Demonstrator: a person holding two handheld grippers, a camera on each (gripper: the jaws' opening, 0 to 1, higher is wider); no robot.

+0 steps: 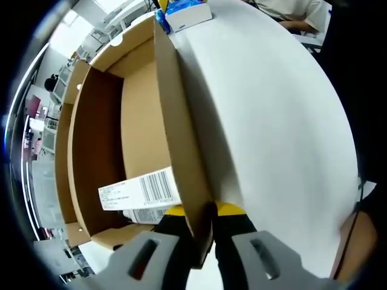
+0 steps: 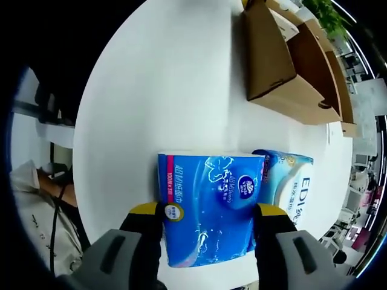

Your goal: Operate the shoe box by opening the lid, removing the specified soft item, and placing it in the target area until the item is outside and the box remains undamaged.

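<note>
Cardboard wall of the shoe box (image 1: 181, 139) runs from about 12 o'clock down to 6 o'clock in the left gripper view, and the left gripper (image 1: 204, 232) is closed on its lower edge, one jaw inside, one outside, steadying the open box; a barcode label (image 1: 140, 192) sits inside at 8 o'clock. In the right gripper view the right gripper (image 2: 209, 225) clamps a blue tissue pack (image 2: 208, 205) between its jaws over the white table (image 2: 175, 84), the box lying well apart at 1 o'clock. A second pack (image 2: 290, 181) rests just beside it at 3 o'clock. Removal looks done; placing is in hand. Next: lower the pack flat onto the table, then open the jaws.
</note>
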